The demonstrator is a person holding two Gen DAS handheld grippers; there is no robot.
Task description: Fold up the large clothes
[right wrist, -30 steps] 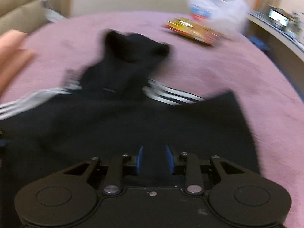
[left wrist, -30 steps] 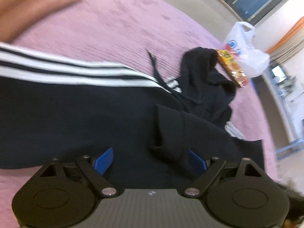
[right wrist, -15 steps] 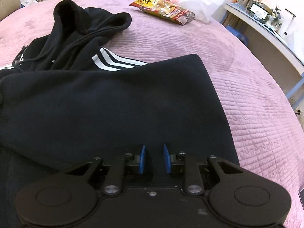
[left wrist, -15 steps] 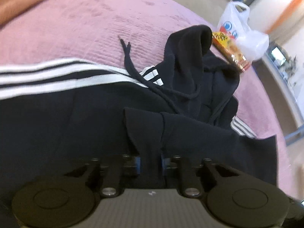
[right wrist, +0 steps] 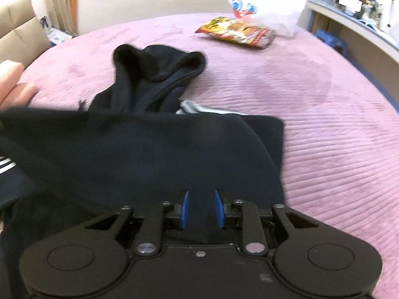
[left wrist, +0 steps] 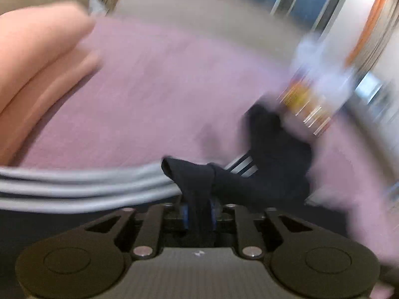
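Note:
A black hoodie (right wrist: 149,149) with white sleeve stripes lies on a pink bed cover (right wrist: 324,114), its hood (right wrist: 159,64) toward the far side. My left gripper (left wrist: 198,213) is shut on a bunched fold of the hoodie's black fabric (left wrist: 197,182) and holds it raised; that view is blurred by motion. The striped sleeve (left wrist: 74,186) stretches to the left. My right gripper (right wrist: 200,210) is shut on the hoodie's edge, with black cloth between its blue pads, lifted above the bed.
A snack packet (right wrist: 237,31) and a white plastic bag (right wrist: 264,2) lie at the bed's far side. A peach pillow (left wrist: 37,74) sits at the left. A desk (right wrist: 361,35) stands to the right of the bed.
My left gripper closed on a fold of the hoodie and has lifted it, swinging fast. My right gripper has raised its held edge, and the hoodie body is folding toward the hood.

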